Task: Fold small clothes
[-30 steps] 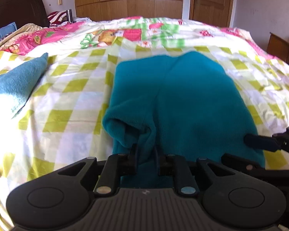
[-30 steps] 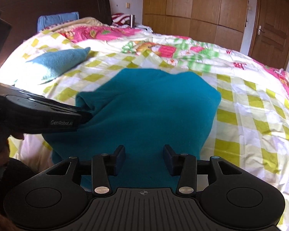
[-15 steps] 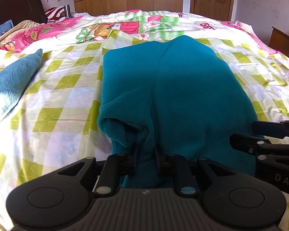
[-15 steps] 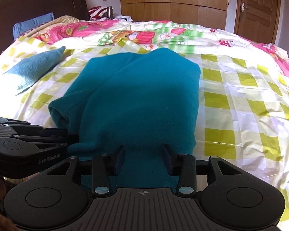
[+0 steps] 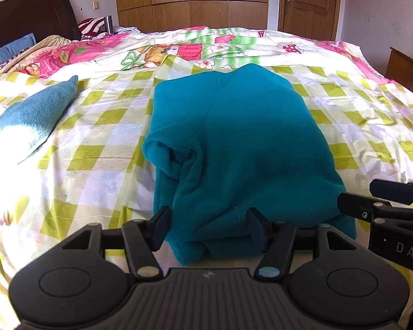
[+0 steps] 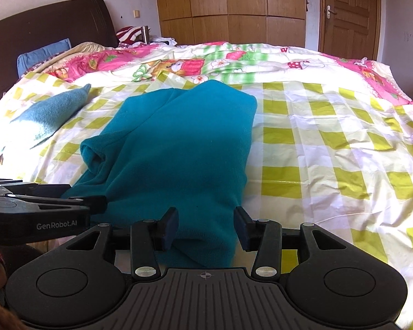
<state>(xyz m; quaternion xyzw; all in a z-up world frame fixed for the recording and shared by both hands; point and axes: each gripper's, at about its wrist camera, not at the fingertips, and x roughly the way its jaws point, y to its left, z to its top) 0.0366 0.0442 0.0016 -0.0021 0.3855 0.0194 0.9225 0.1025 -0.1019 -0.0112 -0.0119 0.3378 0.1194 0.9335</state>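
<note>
A teal fleece garment lies folded on the checked bedspread, its near edge toward me; it also shows in the right wrist view. A rolled cuff sticks out at its left side. My left gripper is open, its fingers either side of the garment's near left edge and not gripping it. My right gripper is open over the near right edge, cloth between its fingers. Each gripper shows in the other's view: the right one at the left wrist view's right edge, the left one at the right wrist view's left edge.
A lighter blue folded cloth lies to the left on the bed. A pink and green quilt lies behind the garment. A dark headboard is at far left, wooden wardrobes and a door behind.
My left gripper was shut on the garment's near edge and has opened and let it go. Both grippers have drawn back, and the garment now lies flat.
</note>
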